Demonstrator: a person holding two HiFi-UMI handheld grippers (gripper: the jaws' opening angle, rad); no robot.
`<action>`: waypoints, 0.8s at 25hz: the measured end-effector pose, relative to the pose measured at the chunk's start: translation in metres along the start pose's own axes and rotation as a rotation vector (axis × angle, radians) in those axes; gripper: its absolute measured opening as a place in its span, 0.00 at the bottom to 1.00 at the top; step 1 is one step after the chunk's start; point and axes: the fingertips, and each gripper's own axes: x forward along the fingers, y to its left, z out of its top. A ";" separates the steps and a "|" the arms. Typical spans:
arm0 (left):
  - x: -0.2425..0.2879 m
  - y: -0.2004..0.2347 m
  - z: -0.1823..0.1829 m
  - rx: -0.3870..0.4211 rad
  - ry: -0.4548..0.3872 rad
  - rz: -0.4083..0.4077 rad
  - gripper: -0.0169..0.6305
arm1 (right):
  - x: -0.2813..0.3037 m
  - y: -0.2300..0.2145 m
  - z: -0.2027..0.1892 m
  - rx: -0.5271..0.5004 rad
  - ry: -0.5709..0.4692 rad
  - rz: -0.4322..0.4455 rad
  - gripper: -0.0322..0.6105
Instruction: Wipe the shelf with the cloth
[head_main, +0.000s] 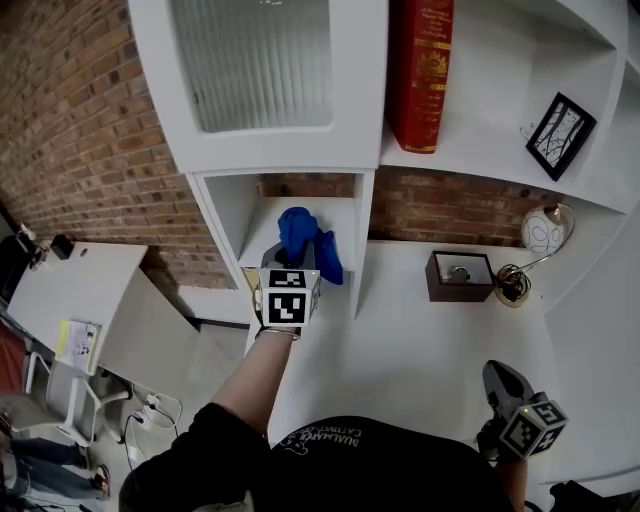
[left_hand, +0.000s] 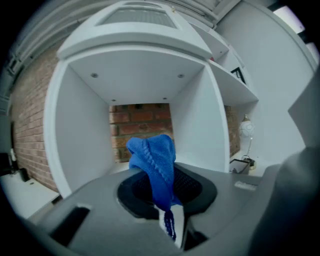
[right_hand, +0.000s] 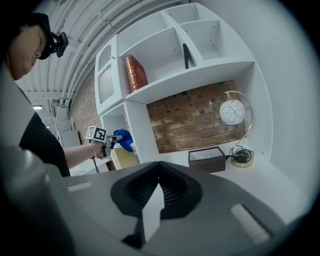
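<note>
Left gripper (left_hand: 170, 220) pinching one blue terry cloth (left_hand: 152, 160) at the narrow left cubby of the white shelf (head_main: 262, 225).
Rightward: one red hardback book (head_main: 420, 70), one dark brown box (head_main: 459, 276), one round white lamp (head_main: 545, 228), one black-framed picture (head_main: 560, 136); near right, right gripper (right_hand: 152, 200) pressed together, empty.

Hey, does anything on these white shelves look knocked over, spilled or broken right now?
Nothing stands out. The red hardback book stands upright, the black-framed picture sits in its compartment, and the dark brown box and round globe lamp sit level. The blue terry cloth is clamped in the left gripper.
</note>
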 end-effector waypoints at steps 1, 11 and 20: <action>-0.007 0.020 -0.002 -0.008 -0.009 0.061 0.12 | 0.005 0.005 0.000 -0.005 0.005 0.012 0.06; -0.034 0.099 -0.059 0.034 0.071 0.214 0.11 | 0.039 0.049 -0.011 -0.042 0.050 0.105 0.06; -0.023 0.065 -0.054 0.073 0.080 0.103 0.11 | 0.032 0.037 -0.024 0.005 0.056 0.074 0.06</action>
